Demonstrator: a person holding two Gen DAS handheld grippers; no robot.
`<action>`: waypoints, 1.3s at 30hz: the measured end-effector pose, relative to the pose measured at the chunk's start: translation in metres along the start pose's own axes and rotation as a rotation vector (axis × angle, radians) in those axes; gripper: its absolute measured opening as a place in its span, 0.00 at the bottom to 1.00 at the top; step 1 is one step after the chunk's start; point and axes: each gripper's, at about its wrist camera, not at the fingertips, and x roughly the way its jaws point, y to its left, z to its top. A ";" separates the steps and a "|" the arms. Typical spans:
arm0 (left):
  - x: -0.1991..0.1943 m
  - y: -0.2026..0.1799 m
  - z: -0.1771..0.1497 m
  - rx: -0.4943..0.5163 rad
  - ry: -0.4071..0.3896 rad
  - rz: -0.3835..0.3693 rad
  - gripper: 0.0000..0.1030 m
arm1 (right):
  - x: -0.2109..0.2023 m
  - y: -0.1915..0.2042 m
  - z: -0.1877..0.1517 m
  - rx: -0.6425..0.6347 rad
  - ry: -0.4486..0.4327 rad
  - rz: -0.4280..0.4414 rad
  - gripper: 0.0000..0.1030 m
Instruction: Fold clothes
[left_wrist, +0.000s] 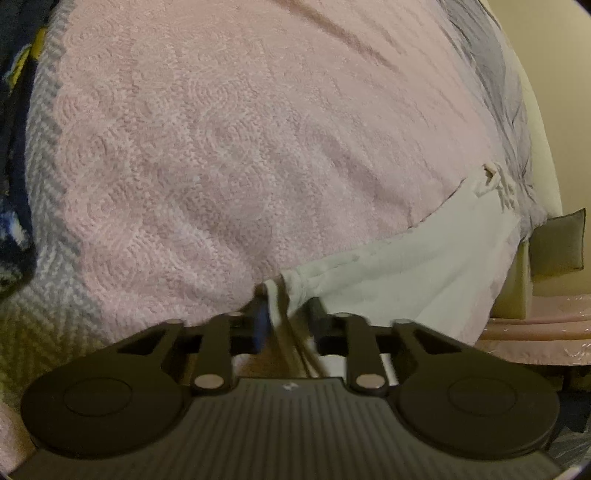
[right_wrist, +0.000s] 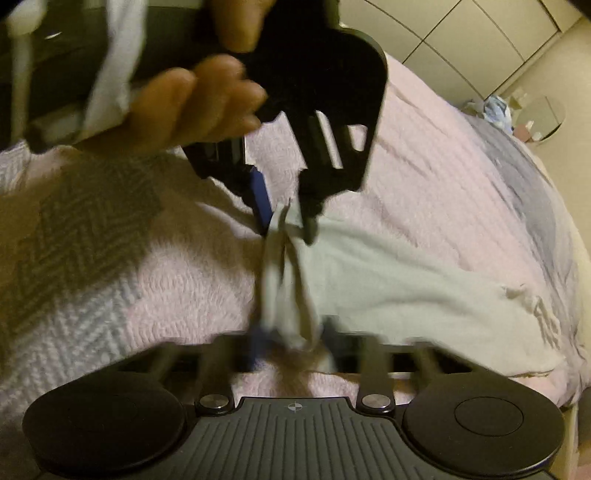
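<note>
A pink bed (left_wrist: 258, 147) fills both frames. The white cloth (left_wrist: 406, 273) lies lower right, still unfolded. Both the left gripper (left_wrist: 284, 310) and the right gripper (right_wrist: 291, 336) have narrow jaws pinching its bunched edge; folding seems barely begun.

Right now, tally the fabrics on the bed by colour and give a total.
White cloth: 1, pinched by both the left claw and the right claw
Pink blanket: 1
Grey sheet: 1
Dark blue patterned fabric: 1
Total: 4
</note>
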 end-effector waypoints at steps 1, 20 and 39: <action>-0.002 -0.001 -0.001 -0.004 -0.004 -0.011 0.01 | 0.000 -0.004 -0.002 0.008 -0.003 0.007 0.08; 0.078 -0.271 0.021 0.088 -0.177 -0.133 0.01 | 0.043 -0.397 -0.110 0.812 -0.100 0.506 0.07; 0.251 -0.468 0.093 0.169 -0.059 -0.084 0.01 | 0.144 -0.614 -0.201 0.952 -0.028 0.487 0.07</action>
